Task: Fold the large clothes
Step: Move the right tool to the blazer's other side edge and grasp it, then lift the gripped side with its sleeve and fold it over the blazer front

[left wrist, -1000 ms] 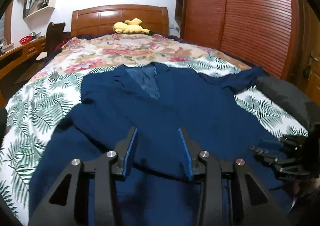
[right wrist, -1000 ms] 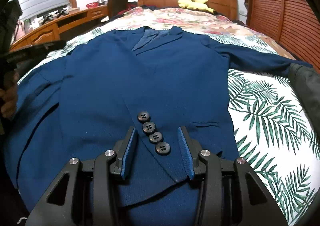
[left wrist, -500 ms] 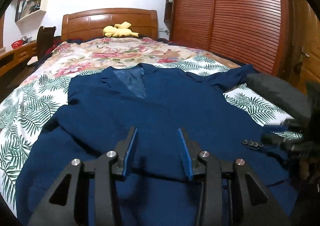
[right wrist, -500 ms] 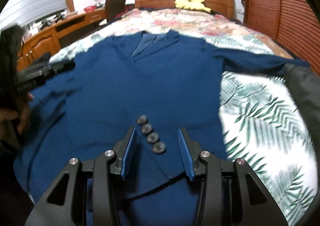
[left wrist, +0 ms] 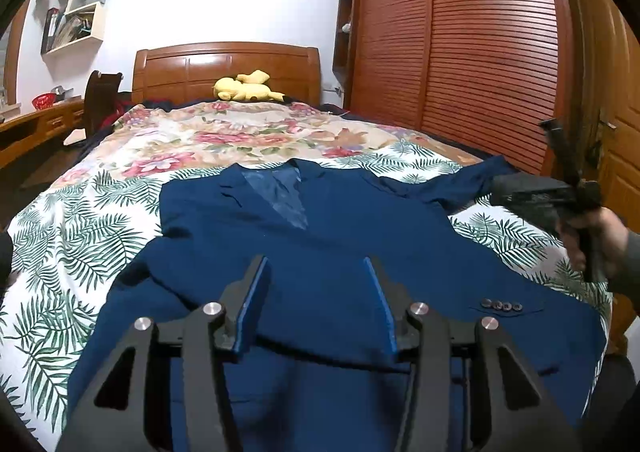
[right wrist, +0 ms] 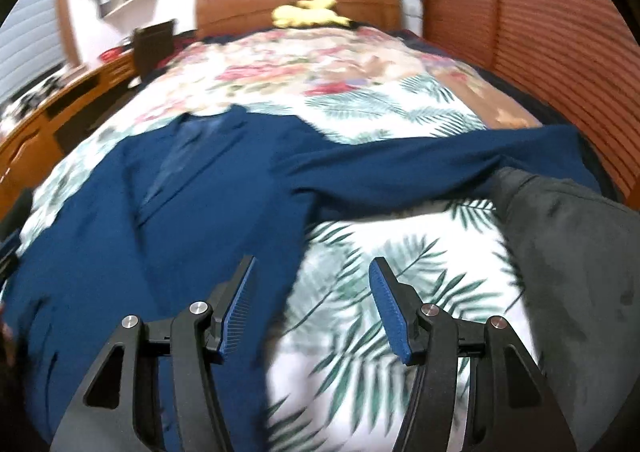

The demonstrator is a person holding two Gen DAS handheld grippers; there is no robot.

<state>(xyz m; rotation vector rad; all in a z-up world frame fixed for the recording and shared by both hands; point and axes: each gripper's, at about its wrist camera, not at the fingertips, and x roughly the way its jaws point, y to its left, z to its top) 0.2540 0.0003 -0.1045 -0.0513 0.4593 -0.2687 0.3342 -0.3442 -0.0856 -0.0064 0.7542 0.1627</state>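
Blue jacket (left wrist: 320, 252) flat on bed (left wrist: 80, 236)

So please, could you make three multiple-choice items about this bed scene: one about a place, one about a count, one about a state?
1. Where does the yellow plush toy lie?
A. at the wooden headboard
B. on the jacket
C. on the desk

2. How many buttons sit in a row on the blue jacket?
A. two
B. four
C. six

3. How does the jacket lie?
A. folded in half
B. rolled up
C. spread flat, one sleeve stretched to the side

Answers:
1 A: the yellow plush toy rests at the head of the bed, against the wooden headboard.
2 B: four dark buttons show in one row in the left wrist view.
3 C: the blue jacket lies open on the leaf-print bedspread, its sleeve reaching sideways.
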